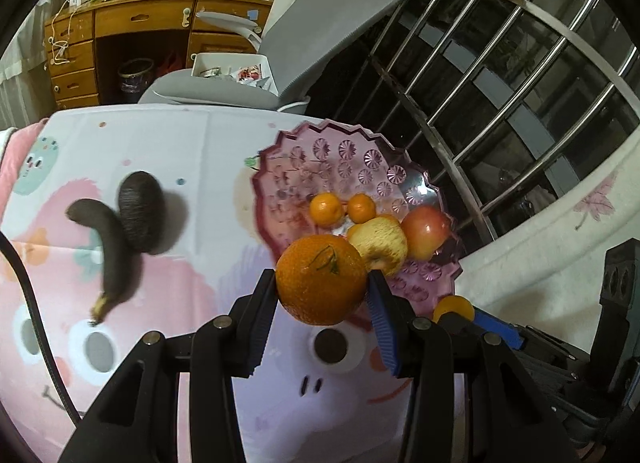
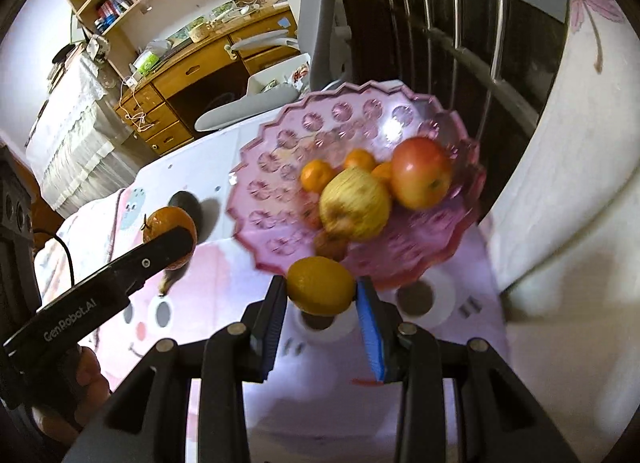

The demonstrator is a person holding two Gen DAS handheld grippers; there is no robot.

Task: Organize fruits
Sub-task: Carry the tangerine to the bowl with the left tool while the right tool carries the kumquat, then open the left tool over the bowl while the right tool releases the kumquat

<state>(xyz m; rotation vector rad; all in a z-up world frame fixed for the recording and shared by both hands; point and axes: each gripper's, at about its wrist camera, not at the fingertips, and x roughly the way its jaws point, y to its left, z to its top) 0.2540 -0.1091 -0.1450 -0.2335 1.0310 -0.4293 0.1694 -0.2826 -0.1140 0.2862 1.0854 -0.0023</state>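
Leftmost, a blackened banana lies on the tablecloth beside a dark oval fruit; that banana is probably soft and best taken mid-length, gently. Next, the left gripper pinches a large orange across its widest part, above the cloth just before the pink bowl. It looks firm, round and likely to roll. Further right, the right gripper clamps a small yellow-orange fruit near the bowl's front rim. Inside, apples and tangerines overlap, blurred; one reddish fruit is unclear.
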